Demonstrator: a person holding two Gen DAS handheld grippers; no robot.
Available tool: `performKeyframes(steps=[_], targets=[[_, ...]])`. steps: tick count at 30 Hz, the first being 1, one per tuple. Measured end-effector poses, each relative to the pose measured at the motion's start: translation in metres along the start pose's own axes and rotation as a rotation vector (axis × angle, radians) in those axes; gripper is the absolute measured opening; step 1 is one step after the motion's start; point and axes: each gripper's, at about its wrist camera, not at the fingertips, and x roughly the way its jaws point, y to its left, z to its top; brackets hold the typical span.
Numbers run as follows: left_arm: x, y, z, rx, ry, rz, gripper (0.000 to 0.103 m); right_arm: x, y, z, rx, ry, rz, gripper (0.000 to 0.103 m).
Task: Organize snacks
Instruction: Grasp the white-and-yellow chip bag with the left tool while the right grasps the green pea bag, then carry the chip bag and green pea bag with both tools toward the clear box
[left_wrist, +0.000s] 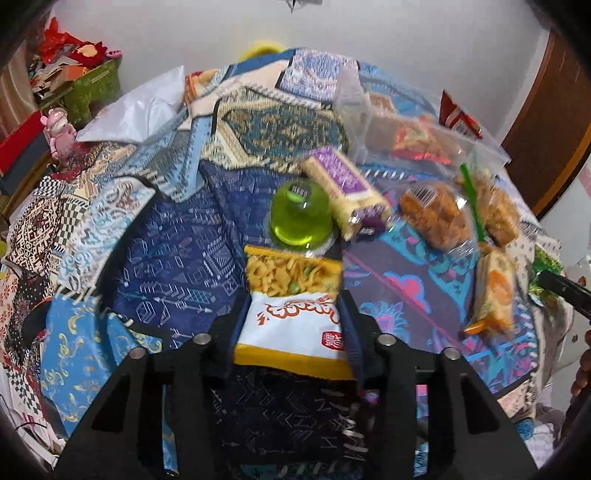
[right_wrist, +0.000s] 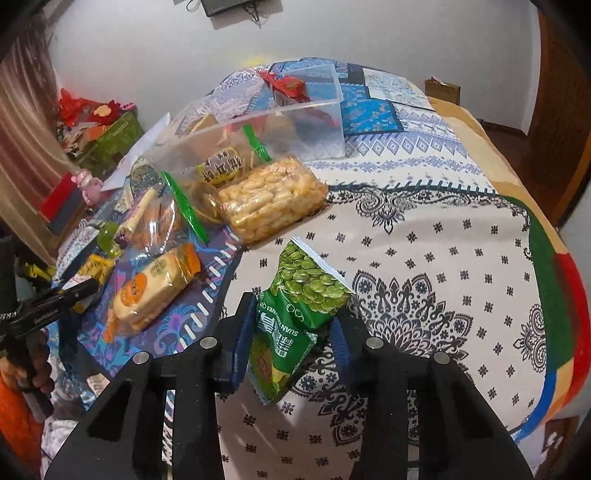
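The green snack packet (right_wrist: 295, 314) clamped in the right gripper (right_wrist: 291, 332) bears white Latin letters along its side, legible only in part as "SUAN", beside large white Chinese characters too skewed to read. The black left gripper (right_wrist: 51, 310), seen from the right wrist, carries small white lettering too blurred to make out. The white-and-yellow noodle snack packet (left_wrist: 291, 314) shows orange script and a red seal, neither legible.

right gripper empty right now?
No: the right gripper is closed on a green snack packet, held above the cloth.
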Motion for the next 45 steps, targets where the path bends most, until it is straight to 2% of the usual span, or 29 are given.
performKeyframes(steps=[2,9,20,27,31,45], targets=[[-0.007,-0.002,0.007,0.003,-0.020,-0.007,0.035,-0.003,0.001,0.003,-0.002,-0.012,-0.001,0.035],[-0.028,-0.017,0.031,0.030,-0.103,-0.040,0.034,-0.017,0.002,0.023,-0.004,-0.081,0.002,0.034],[-0.038,-0.056,0.091,0.097,-0.225,-0.109,0.034,-0.021,0.009,0.071,-0.031,-0.168,0.007,0.034],[-0.016,-0.085,0.126,0.139,-0.249,-0.142,0.034,-0.009,0.013,0.106,-0.052,-0.212,0.018,0.034],[0.007,-0.103,0.141,0.177,-0.245,-0.128,0.034,0.007,0.011,0.126,-0.054,-0.220,0.017,0.034],[0.080,-0.141,0.186,0.200,-0.206,-0.152,0.034,0.065,-0.008,0.165,-0.064,-0.166,-0.005,0.034]])
